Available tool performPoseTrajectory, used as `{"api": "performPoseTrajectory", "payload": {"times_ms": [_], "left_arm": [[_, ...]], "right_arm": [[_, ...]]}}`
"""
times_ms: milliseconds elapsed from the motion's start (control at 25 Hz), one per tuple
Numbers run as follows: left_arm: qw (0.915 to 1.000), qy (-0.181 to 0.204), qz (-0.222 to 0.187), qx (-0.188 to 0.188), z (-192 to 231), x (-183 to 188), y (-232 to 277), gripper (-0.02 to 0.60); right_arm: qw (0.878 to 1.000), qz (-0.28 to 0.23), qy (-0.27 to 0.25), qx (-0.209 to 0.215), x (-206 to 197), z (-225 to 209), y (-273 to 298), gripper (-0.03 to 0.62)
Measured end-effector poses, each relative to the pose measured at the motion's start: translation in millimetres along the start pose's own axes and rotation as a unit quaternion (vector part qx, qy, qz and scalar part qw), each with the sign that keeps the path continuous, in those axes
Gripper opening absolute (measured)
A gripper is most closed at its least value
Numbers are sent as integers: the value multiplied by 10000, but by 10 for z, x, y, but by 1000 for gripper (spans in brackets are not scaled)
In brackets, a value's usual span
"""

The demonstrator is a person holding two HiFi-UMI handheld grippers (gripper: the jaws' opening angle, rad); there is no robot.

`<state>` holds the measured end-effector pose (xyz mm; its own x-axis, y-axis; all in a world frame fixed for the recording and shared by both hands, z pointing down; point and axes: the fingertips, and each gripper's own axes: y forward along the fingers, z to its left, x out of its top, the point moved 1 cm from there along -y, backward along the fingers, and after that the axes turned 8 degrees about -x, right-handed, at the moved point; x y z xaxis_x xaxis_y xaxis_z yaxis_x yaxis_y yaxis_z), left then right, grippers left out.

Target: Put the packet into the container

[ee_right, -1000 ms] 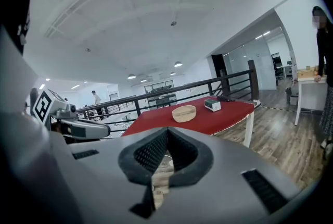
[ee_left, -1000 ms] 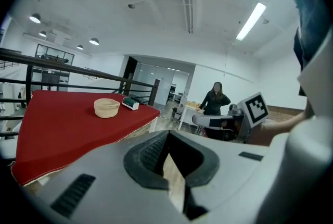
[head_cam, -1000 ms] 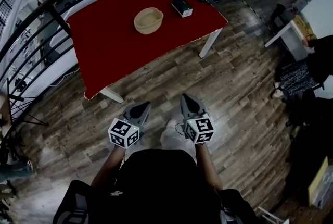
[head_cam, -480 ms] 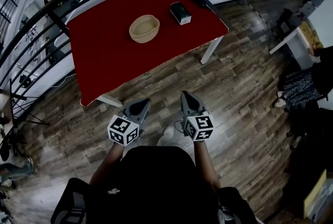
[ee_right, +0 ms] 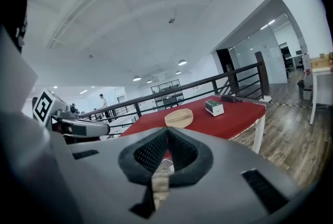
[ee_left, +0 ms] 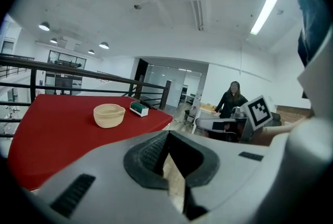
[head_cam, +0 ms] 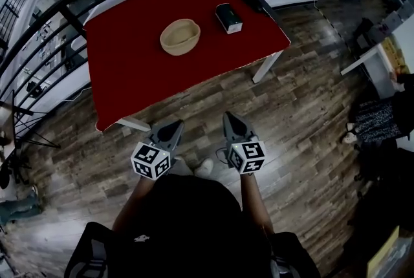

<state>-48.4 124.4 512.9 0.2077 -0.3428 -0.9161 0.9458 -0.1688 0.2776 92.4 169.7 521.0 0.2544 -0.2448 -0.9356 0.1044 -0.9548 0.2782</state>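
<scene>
A woven tan basket (head_cam: 180, 36) stands on the red table (head_cam: 129, 70), with a green-and-white packet (head_cam: 228, 18) to its right. Both also show far ahead in the left gripper view, basket (ee_left: 109, 115) and packet (ee_left: 139, 108), and in the right gripper view, basket (ee_right: 179, 117) and packet (ee_right: 214, 107). My left gripper (head_cam: 171, 130) and right gripper (head_cam: 230, 121) hang side by side over the wooden floor, short of the table's near edge. Both point at the table. Each has its jaws together with nothing between them, the left gripper (ee_left: 167, 134) and the right gripper (ee_right: 167, 130) alike.
A dark flat object (head_cam: 252, 0) lies at the table's far right corner. A black railing (head_cam: 45, 44) runs behind and left of the table. A white table leg (head_cam: 266, 66) stands at the right corner. A person (ee_left: 231, 100) stands far off at desks.
Both grippers have moved forward over the floor toward the table, and the table's near edge now lies closer to them. The jaws stay shut.
</scene>
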Motion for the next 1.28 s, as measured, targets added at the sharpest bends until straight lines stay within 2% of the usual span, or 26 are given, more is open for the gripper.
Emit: {"api": "performPoseTrajectory", "payload": {"times_ms": [160,560,840,1080,1280], "left_arm": [[10000,-25,-33,74,122,47,94,9],[9999,-22,-110,74,520,297,526,9],[9998,-137,-113,73,1105,489,847,9],[9995,-179,-244,-128,1600,922,1120,9],[9992,-197,-255,-245,1991,1140,1263,9]], "right_arm": [[9998,150,-4,88,-15,-33,160,21],[9997,160,-112,114,204,-281,707,21],[9997,176,-157,97,373,-399,1374,21],[9997,128,-210,96,684,-367,1971,21],[9996,171,-228,93,852,-308,2400,21]]}}
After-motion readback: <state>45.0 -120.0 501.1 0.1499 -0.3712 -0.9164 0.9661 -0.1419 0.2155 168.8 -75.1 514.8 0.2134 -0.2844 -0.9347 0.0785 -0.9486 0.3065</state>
